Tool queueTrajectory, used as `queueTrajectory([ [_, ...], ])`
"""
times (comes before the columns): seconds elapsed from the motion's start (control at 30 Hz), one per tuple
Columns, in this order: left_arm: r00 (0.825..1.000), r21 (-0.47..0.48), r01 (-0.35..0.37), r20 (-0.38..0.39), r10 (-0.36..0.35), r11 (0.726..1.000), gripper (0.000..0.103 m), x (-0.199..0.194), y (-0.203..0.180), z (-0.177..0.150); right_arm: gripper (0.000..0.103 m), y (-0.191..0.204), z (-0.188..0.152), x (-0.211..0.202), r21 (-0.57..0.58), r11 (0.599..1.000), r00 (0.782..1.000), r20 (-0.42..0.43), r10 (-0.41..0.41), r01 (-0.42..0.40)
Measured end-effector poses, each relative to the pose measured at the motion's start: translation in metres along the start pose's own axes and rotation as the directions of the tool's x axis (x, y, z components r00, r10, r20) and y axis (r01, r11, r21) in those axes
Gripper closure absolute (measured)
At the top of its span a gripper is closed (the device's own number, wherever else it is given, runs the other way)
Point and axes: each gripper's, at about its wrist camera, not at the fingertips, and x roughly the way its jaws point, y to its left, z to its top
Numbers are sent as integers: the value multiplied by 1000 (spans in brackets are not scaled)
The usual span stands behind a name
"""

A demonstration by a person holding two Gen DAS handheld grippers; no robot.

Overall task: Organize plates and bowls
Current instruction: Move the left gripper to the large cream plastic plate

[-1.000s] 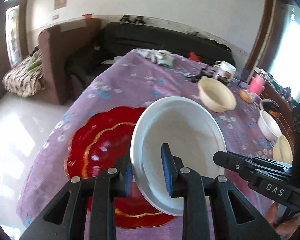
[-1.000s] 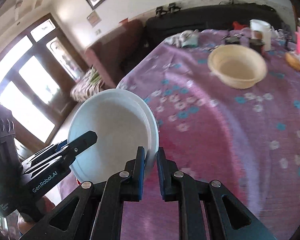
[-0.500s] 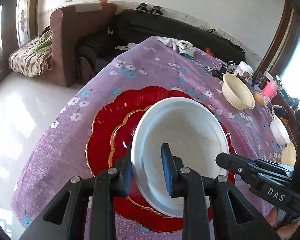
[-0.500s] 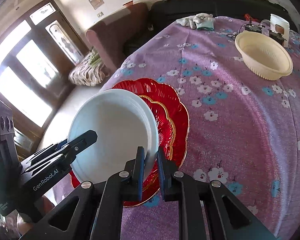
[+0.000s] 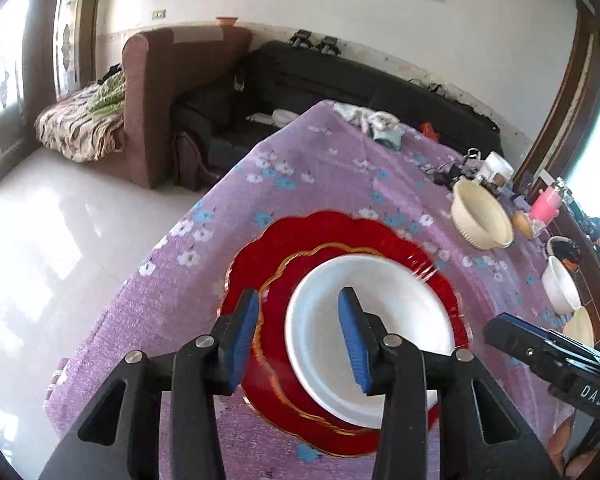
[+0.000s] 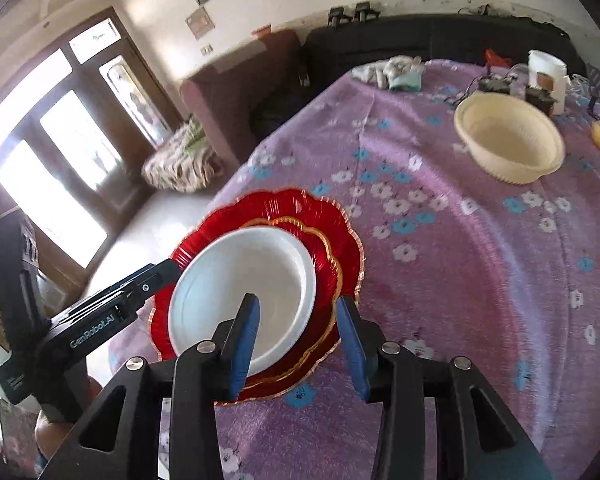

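A white plate [image 5: 384, 312] lies on a red scalloped plate [image 5: 284, 248] with a gold rim, near the table's near-left corner. Both show in the right wrist view too, the white plate [image 6: 236, 276] on the red plate [image 6: 320, 216]. My left gripper [image 5: 298, 338] is open, its jaws straddling the white plate's left rim without gripping it. My right gripper [image 6: 300, 340] is open, its jaws straddling the plates' right edge. A cream bowl [image 5: 482, 218] stands farther right, also in the right wrist view [image 6: 508, 140].
The table has a purple flowered cloth [image 6: 460, 240]. Small white and cream bowls [image 5: 562, 284] stand at the far right. A white mug [image 6: 548, 76], dark gadgets, a pink cup [image 5: 546, 206] and a crumpled cloth [image 5: 376, 124] lie at the back. Sofas stand beyond the table edge.
Both grippers held the white plate above the table, lowered it onto the red plate, then opened. The plate now lies flat and free.
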Motion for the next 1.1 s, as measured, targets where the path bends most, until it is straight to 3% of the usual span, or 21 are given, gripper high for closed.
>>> queueTrajectory([
  [0.3,998,129,68,10,-70,989,60,-12,-66,-1,59,-54,-5,-71,101,995,991,131,-13,0],
  [0.57,986,267,160,-79,-144,950,58,2,-147,-20,59,-142,-28,-150,273,962,963,250,-99,28],
  [0.77,967,373,242,-165,-193,895,58,12,-220,-44,58,-203,-62,-221,378,922,914,337,-225,87],
  [0.97,944,461,319,-238,-230,828,58,19,-287,-70,57,-256,-101,-273,492,856,861,356,-363,158],
  [1.1,932,515,353,-268,-244,781,58,23,-330,-87,57,-290,-127,-287,563,811,848,341,-406,161],
])
